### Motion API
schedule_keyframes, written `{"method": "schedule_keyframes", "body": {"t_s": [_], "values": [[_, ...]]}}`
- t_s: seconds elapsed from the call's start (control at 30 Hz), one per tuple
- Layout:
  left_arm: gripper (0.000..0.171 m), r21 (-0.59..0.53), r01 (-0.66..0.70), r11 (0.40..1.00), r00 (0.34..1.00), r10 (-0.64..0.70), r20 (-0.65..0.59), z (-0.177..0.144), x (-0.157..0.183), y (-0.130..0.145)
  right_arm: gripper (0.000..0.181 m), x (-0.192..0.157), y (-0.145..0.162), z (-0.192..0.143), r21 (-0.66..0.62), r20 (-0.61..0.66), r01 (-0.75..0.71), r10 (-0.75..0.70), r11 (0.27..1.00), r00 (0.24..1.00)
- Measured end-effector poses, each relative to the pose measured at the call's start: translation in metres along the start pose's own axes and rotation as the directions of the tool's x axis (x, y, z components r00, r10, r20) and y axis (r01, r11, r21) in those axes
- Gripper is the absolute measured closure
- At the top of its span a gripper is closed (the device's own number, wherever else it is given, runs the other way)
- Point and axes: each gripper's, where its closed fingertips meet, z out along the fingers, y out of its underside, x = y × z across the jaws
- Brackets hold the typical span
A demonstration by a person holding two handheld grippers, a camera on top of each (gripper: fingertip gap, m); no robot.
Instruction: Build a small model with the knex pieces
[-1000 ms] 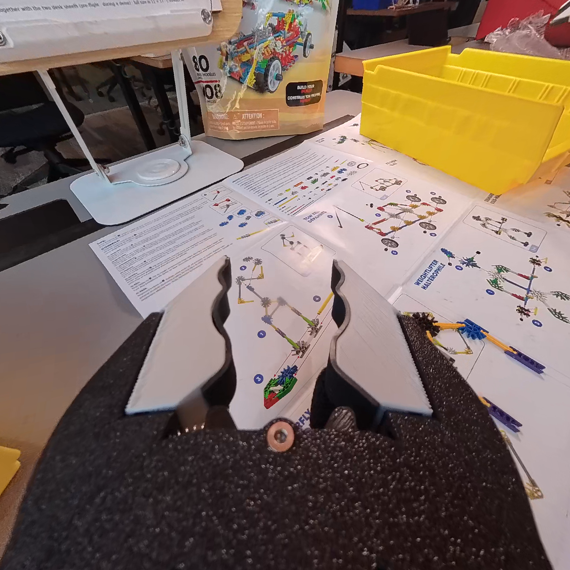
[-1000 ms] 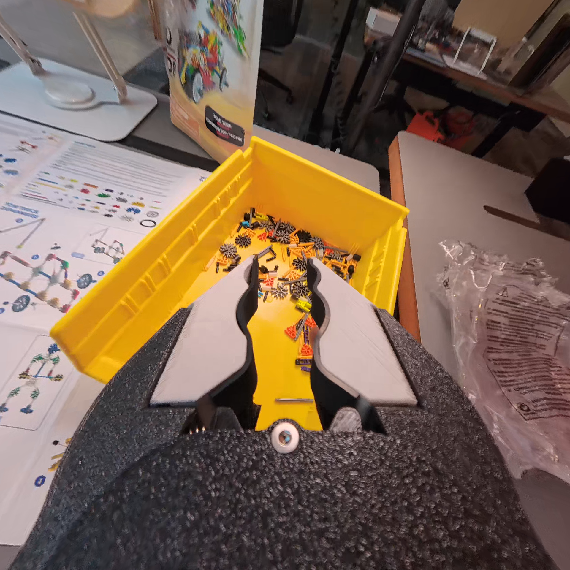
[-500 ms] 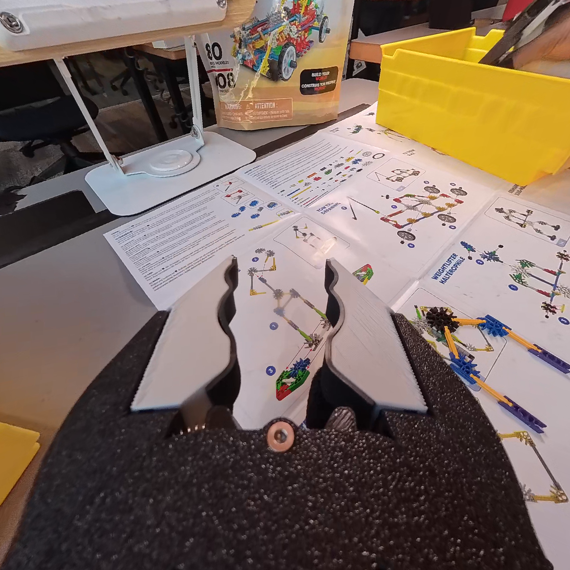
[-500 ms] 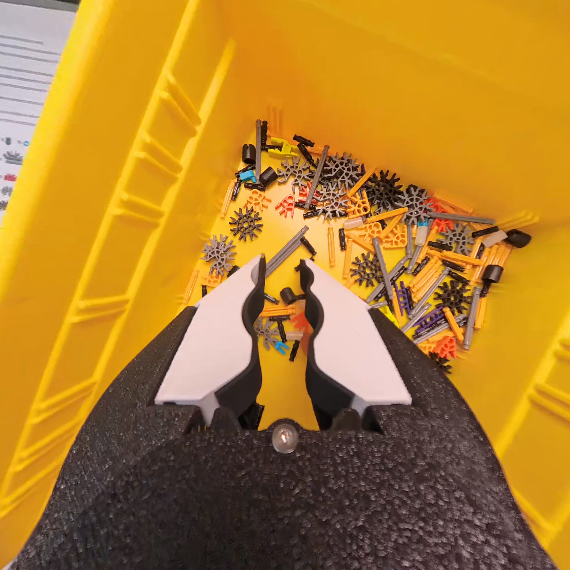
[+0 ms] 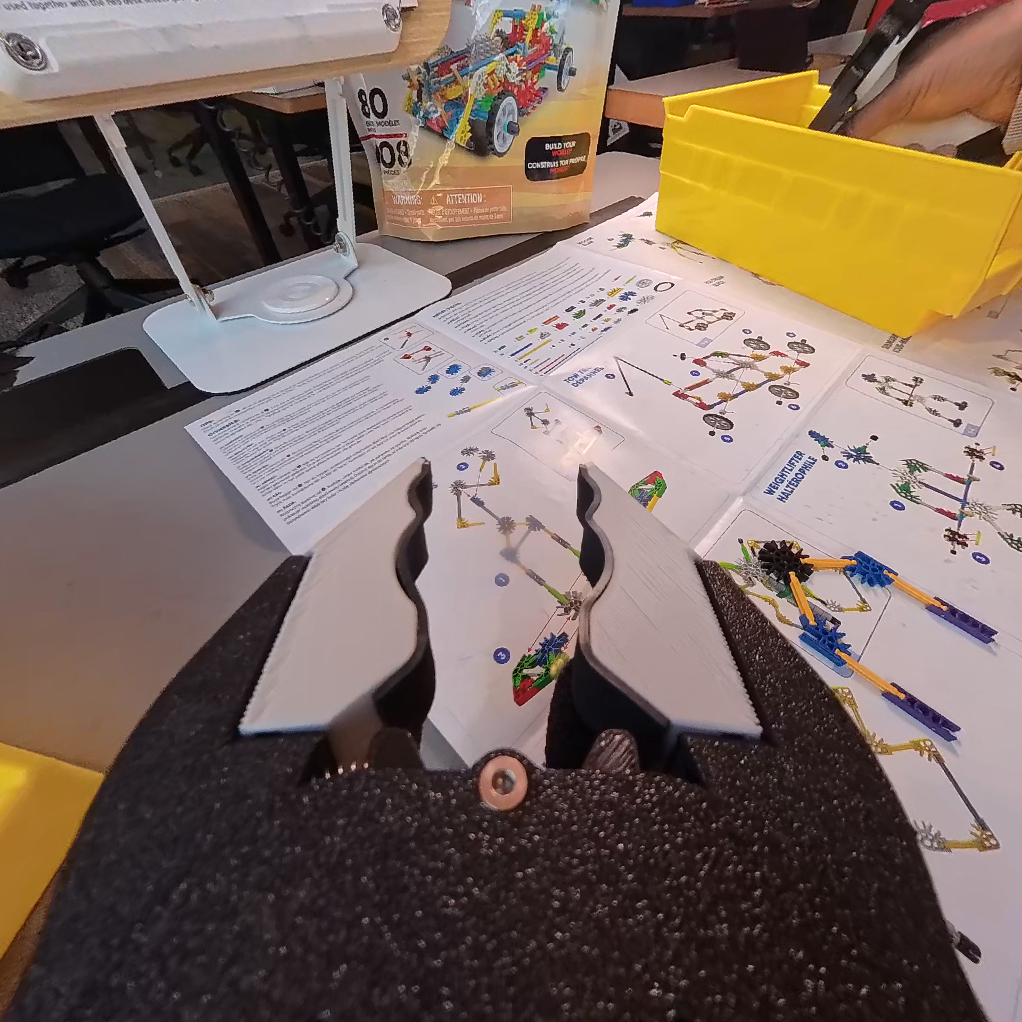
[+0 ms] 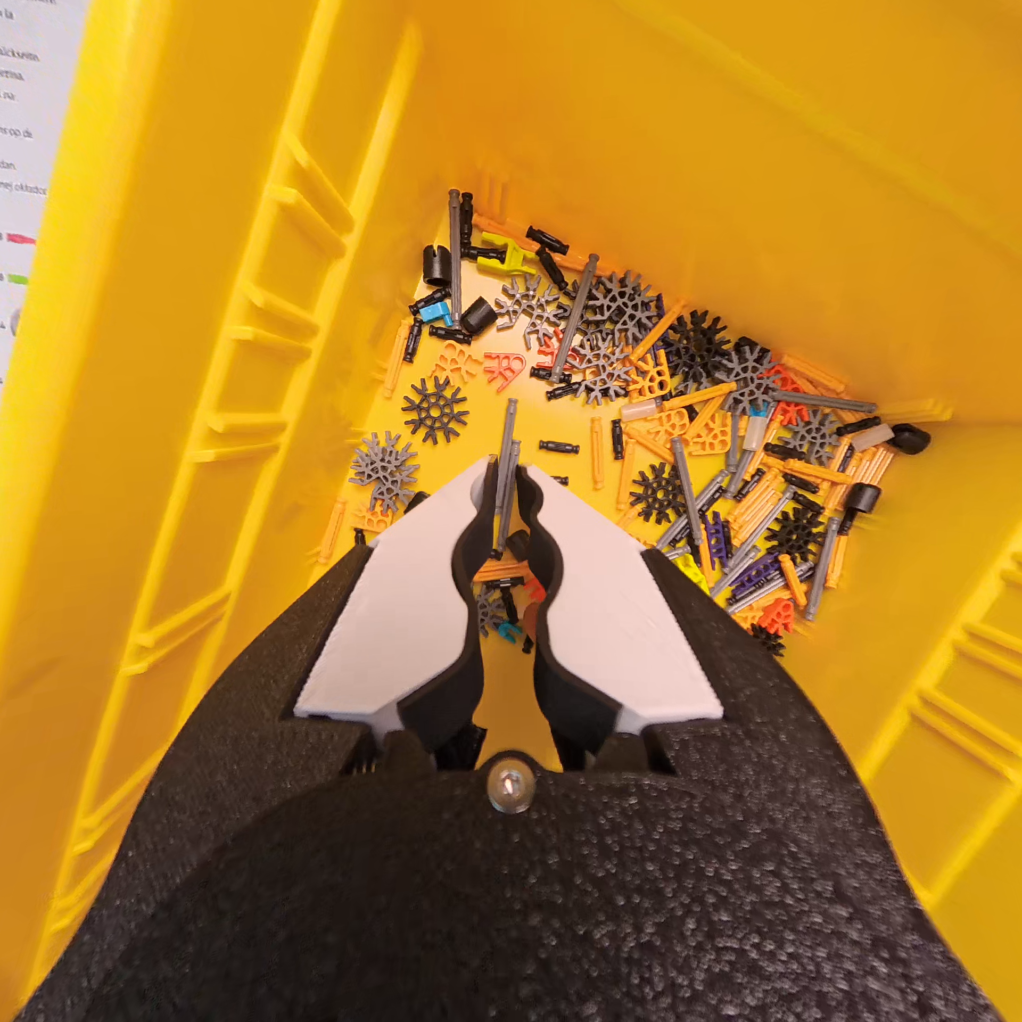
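Note:
My right gripper [image 6: 504, 465] is deep inside the yellow bin [image 6: 232, 232] and shut on thin grey rods [image 6: 507, 437] that stick out past its tips. Loose building pieces [image 6: 713, 420] lie piled on the bin floor: grey and black snowflake connectors, orange rods, grey rods. My left gripper [image 5: 502, 473] is open and empty, held above the instruction sheet [image 5: 553, 387]. A small built model [image 5: 829, 597] of blue connectors, orange rods and a black connector lies on the sheet to its right. The bin [image 5: 829, 221] shows at the left view's far right, with a hand [image 5: 940, 72] over it.
A white lamp base [image 5: 287, 326] stands at the back left under a wooden shelf. A printed toy bag [image 5: 486, 121] stands behind the sheet. A yellow object's corner [image 5: 33, 818] sits at the near left table edge. The left gripper's tips are roughly 45 centimetres from the right gripper's.
My right gripper went down into the bin and closed on the grey rods. My left gripper drifted slightly over the sheet and stayed open.

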Motion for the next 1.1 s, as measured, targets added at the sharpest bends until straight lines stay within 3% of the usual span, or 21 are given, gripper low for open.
{"method": "schedule_keyframes", "body": {"t_s": [0.3, 0.6, 0.73, 1.1], "values": [[0.121, -0.025, -0.017, 1.000, 1.000, 0.017, 0.001, 0.003, 0.001, 0.006, 0.176, -0.001, 0.000, 0.001, 0.048, 0.146, 0.035, -0.042, 0.998, 0.988], [0.121, -0.039, 0.003, 0.999, 0.998, -0.001, 0.056, -0.005, -0.014, 0.004, 0.181, 0.002, -0.003, -0.008, 0.154, 0.094, 0.115, -0.131, 0.981, 0.987], [0.122, -0.039, 0.037, 0.999, 0.997, -0.035, 0.062, -0.006, -0.022, 0.007, 0.181, 0.001, 0.005, -0.006, 0.138, 0.085, 0.154, -0.167, 0.978, 0.982], [0.122, -0.074, 0.037, 0.997, 0.998, -0.033, 0.059, -0.001, -0.024, 0.017, 0.172, -0.016, 0.000, -0.005, 0.130, 0.187, 0.142, -0.165, 0.981, 0.968]]}}
